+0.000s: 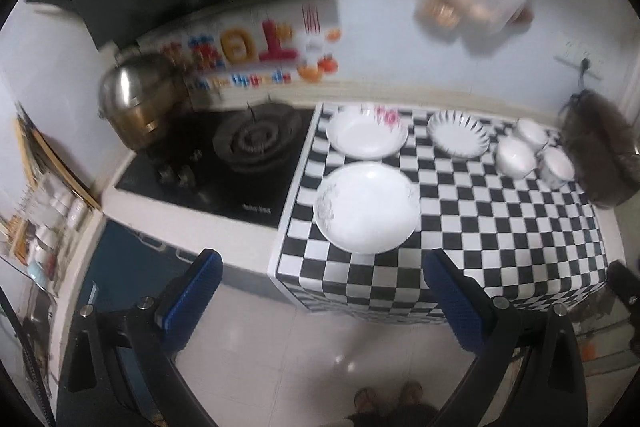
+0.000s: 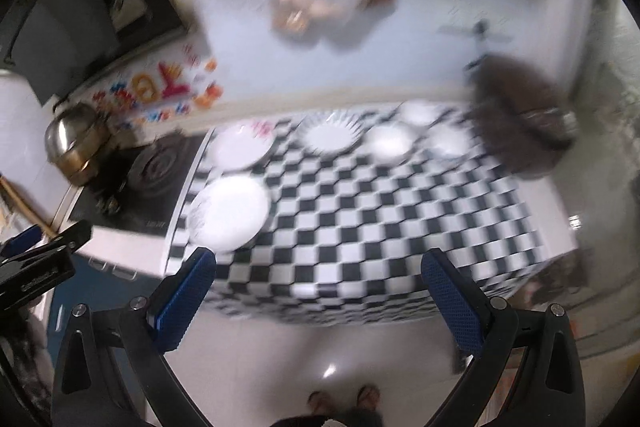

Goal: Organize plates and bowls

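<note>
While both grippers hang spread and empty above the floor, short of the table's near edge, nothing is gripped yet. Left gripper faces the nearest plate at the near left corner. Two plates and three bowls line the far edge, unstacked. Right gripper waits alongside.

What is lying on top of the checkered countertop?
On the checkered countertop: three plates and three small bowls. A dark fuzzy object covers the far right corner.
</note>
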Available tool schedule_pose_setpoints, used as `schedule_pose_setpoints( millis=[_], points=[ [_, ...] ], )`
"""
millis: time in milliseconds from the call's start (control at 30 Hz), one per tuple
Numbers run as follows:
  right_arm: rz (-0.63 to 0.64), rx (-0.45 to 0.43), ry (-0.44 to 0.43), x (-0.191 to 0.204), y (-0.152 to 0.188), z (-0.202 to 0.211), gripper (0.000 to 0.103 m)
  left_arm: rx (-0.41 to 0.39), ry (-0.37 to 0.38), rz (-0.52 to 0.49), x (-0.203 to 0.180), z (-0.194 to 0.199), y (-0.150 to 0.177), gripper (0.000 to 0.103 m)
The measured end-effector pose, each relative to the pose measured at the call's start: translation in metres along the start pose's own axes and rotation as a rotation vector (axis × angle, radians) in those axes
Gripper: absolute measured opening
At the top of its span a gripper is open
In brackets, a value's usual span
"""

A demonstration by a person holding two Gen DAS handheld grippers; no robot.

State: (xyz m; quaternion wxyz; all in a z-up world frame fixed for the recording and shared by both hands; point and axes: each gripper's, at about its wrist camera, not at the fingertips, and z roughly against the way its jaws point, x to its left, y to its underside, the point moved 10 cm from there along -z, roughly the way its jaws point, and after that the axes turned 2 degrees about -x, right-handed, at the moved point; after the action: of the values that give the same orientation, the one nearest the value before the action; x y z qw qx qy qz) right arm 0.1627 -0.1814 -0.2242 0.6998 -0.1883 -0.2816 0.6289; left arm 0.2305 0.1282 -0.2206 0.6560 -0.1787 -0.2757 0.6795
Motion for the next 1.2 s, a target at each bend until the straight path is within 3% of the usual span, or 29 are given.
schedule_pose_setpoints(
  millis=[200,433,667,800,1000,1200],
  points=[
    [-0.016,0.19,-0.094,0.032,0.009,-0.115,0.103,0.118,0.007,0.0,0.005,-0.083,-0.002,0.103],
    [-0.024,0.373,-0.124,0.05,0.012,-0.247,0.103,0.263,-0.012,0.029,0.011,-0.191,-0.007,0.102],
    [-0.023,0.529,-0.174,0.061,0.002,-0.362,0.096,0.438,0.027,0.116,0.015,-0.293,0.001,0.086],
    [-0.017,0.627,-0.199,0.068,0.002,-0.413,0.075,0.52,0.035,0.149,0.018,-0.337,0.01,0.068],
    [-0.035,0.707,-0.251,0.079,0.0,-0.458,0.065,0.591,0.097,0.135,0.011,-0.37,0.02,0.049],
    [-0.037,0.784,-0.312,0.102,0.01,-0.468,0.053,0.627,0.204,0.146,-0.002,-0.376,0.021,0.04]
  ],
)
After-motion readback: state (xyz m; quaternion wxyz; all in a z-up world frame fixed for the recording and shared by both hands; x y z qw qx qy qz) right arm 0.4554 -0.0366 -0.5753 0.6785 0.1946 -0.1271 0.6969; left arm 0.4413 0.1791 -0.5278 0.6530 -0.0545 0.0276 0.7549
